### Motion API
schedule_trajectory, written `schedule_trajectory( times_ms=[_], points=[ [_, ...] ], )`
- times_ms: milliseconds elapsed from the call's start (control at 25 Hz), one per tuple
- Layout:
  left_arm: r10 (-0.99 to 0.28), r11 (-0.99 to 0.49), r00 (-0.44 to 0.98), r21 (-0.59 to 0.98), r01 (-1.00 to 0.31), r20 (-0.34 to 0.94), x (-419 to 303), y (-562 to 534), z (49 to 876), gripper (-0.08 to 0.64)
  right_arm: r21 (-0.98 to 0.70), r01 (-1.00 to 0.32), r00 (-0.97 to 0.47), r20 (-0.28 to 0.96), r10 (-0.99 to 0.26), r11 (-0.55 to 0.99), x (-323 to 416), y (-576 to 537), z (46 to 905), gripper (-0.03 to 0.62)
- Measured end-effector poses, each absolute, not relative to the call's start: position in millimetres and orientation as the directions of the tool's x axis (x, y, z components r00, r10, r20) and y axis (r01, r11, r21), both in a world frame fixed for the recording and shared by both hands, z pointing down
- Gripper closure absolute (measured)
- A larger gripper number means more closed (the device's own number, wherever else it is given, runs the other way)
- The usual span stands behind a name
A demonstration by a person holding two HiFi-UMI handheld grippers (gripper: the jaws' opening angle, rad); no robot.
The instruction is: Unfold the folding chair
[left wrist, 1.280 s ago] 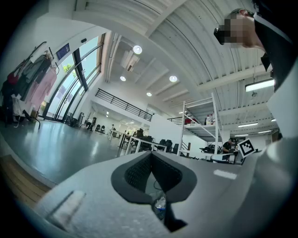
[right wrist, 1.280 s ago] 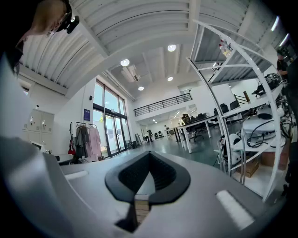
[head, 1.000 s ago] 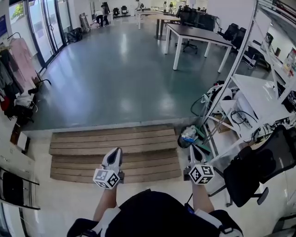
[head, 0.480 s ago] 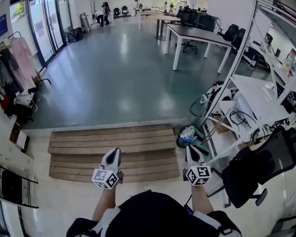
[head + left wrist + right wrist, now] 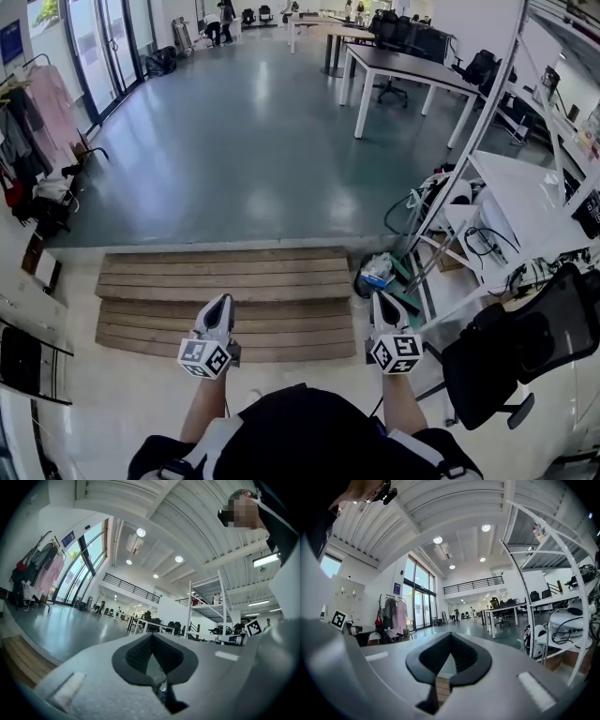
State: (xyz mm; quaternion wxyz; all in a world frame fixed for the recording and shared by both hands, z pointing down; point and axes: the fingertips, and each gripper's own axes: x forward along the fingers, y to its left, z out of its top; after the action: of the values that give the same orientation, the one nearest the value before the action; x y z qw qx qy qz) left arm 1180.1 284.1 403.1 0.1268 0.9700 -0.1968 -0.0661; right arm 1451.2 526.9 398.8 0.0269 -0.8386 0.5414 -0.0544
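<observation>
Grippers, pair: both closed, empty

Left gripper (image 5: 222,303) and right gripper (image 5: 381,299) were held level over the wooden steps (image 5: 281,281), jaws together on nothing, seemingly a carrying posture before work. Folding chair: not identifiable in any view. Black office chair (image 5: 511,352) stood at near right.

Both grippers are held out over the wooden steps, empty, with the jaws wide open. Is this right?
Not the jaws: on the left gripper and the right gripper they are closed together, as both gripper views show. Both are empty, held out over the wooden steps.
</observation>
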Motion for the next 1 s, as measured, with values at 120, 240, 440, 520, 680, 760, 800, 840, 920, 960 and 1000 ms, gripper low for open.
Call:
schedule_trajectory(
  times_ms=[120, 240, 440, 520, 680, 760, 800, 840, 920, 960, 1000],
  points=[
    [-0.428, -0.877, 0.9, 0.282, -0.389, -0.09, 1182, 295, 403, 0.561, -0.117, -0.914, 0.382, 0.066, -0.922, -0.388, 1458, 530, 402, 0.588],
    [-0.47, -0.857, 0.877, 0.293, -0.425, -0.101, 1176, 303, 402, 0.561, -0.131, -0.928, 0.341, 0.076, -0.937, -0.348, 1461, 522, 409, 0.588],
    [-0.559, -0.806, 0.826, 0.284, -0.519, -0.076, 1138, 309, 400, 0.561, -0.149, -0.954, 0.251, 0.087, -0.964, -0.262, 1446, 497, 416, 0.588],
    [-0.589, -0.787, 0.805, 0.279, -0.55, -0.072, 1122, 310, 402, 0.561, -0.153, -0.961, 0.219, 0.088, -0.972, -0.23, 1438, 488, 417, 0.588],
    [-0.642, -0.746, 0.763, 0.284, -0.602, -0.068, 1090, 308, 404, 0.561, -0.152, -0.971, 0.173, 0.089, -0.981, -0.185, 1423, 472, 414, 0.588],
    [-0.66, -0.731, 0.748, 0.291, -0.617, -0.073, 1078, 305, 403, 0.561, -0.156, -0.972, 0.161, 0.09, -0.983, -0.174, 1417, 463, 414, 0.588],
    [-0.666, -0.726, 0.742, 0.293, -0.622, -0.075, 1071, 303, 402, 0.561, -0.162, -0.972, 0.157, 0.09, -0.984, -0.17, 1414, 458, 413, 0.588],
    [-0.671, -0.722, 0.737, 0.294, -0.626, -0.078, 1064, 300, 400, 0.561, -0.169, -0.972, 0.15, 0.089, -0.985, -0.164, 1408, 452, 412, 0.588],
    [-0.685, -0.711, 0.724, 0.294, -0.639, -0.084, 1045, 295, 397, 0.561, -0.176, -0.974, 0.128, 0.082, -0.988, -0.14, 1394, 439, 408, 0.588],
    [-0.696, -0.702, 0.713, 0.294, -0.649, -0.086, 1035, 291, 396, 0.561, -0.176, -0.976, 0.112, 0.08, -0.99, -0.125, 1386, 431, 406, 0.588],
    [-0.708, -0.691, 0.701, 0.293, -0.661, -0.088, 1024, 288, 394, 0.561, -0.177, -0.978, 0.096, 0.08, -0.992, -0.109, 1377, 423, 405, 0.588]
  ],
)
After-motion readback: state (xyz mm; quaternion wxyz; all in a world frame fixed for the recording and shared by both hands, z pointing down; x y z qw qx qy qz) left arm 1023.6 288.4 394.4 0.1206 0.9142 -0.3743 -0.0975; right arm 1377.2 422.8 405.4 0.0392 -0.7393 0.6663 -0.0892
